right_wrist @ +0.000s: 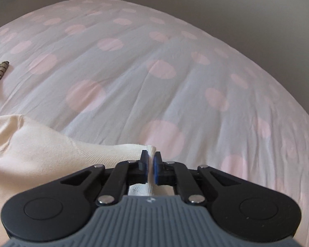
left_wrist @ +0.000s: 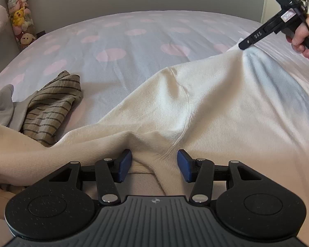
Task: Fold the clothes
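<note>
Item: cream ribbed garment [left_wrist: 195, 107], a soft knit, lying across the near half of a bed whose sheet [left_wrist: 121, 39] is pale with pink dots; one stretch trails off to the near left, the main body spreads to the right. Right gripper [right_wrist: 151, 165]: jaws together, blue pads clamped on a thin edge of the cream cloth, which shows white between them; in the left wrist view this same tool sits at the far right corner of the garment, with the person's hand [left_wrist: 302, 39] on its handle and the cloth tented up to its tip. Left gripper [left_wrist: 154, 164]: jaws apart, a raised ridge of the knit between the pads [left_wrist: 125, 162], neither pad visibly pressing on it. Also present: a striped olive garment [left_wrist: 51, 107] and a grey piece [left_wrist: 2, 105], crumpled together at the left, apart from the work; a tube of plush toys [left_wrist: 20, 14] at the far left wall. Step judged in hand: securing two holds on the garment before spreading or folding; one hold made, one pending. Next move likely calls for the left jaws to close on the ridge, then both hands to draw the cloth taut and even.
</note>
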A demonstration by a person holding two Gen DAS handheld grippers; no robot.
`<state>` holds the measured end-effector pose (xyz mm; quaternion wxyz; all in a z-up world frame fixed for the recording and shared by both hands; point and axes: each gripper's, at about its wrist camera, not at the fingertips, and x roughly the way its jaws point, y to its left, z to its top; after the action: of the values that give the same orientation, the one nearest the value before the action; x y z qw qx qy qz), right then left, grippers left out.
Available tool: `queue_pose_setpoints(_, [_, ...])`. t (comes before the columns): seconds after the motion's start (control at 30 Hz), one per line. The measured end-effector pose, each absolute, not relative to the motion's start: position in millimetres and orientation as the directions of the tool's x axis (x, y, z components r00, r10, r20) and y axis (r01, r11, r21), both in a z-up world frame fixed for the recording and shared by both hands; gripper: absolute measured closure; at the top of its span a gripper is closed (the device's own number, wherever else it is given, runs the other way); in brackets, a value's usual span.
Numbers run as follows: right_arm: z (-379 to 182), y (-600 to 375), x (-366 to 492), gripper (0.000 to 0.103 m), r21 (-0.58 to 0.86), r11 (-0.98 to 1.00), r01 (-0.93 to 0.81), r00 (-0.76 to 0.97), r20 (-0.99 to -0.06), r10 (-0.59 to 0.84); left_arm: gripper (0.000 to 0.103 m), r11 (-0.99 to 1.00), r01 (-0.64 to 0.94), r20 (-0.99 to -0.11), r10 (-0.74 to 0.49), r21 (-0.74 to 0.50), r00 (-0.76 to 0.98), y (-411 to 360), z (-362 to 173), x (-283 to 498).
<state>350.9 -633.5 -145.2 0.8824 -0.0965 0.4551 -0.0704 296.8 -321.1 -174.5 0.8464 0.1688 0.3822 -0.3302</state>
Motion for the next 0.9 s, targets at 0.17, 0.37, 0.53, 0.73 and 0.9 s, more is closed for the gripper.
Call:
queue_pose_setpoints(0.17, [-174.2, -640.7, 367.0, 0.087, -0.191, 0.981, 0.028, 0.464, -0.867, -0.182, 0.054, 0.727, 0.686, -0.756, -0.436, 0.024, 0.489, -320.5, -175.0, 297.8])
queue_pose_setpoints(0.37, [-136.1, -635.7, 371.9, 0.071, -0.132, 0.99, 0.048, 0.552, -0.822, -0.136, 0.055, 0.763, 0.646, -0.775, -0.421, -0.021, 0.472, -316.1, -165.9, 304.9])
queue_pose_setpoints(0.53, [-124.4, -603.7, 393.4, 0.071, -0.021, 1.0, 0.001, 0.562, -0.827, -0.018, 0.055, 0.804, 0.593, -0.789, -0.391, -0.044, 0.473, -303.3, -158.3, 313.1])
queue_pose_setpoints(0.73, [-141.3, -538.3, 405.9, 0.07, -0.073, 0.97, -0.23, 0.463, -0.885, 0.043, 0.055, 0.81, 0.58, -0.79, -0.41, -0.085, 0.457, -295.8, -161.4, 319.3])
queue_pose_setpoints(0.9, [-165.3, -505.2, 408.2, 0.046, -0.169, 0.903, -0.394, 0.43, -0.903, 0.019, 0.055, 0.809, 0.58, -0.788, -0.416, -0.093, 0.454, -295.3, -161.3, 320.4])
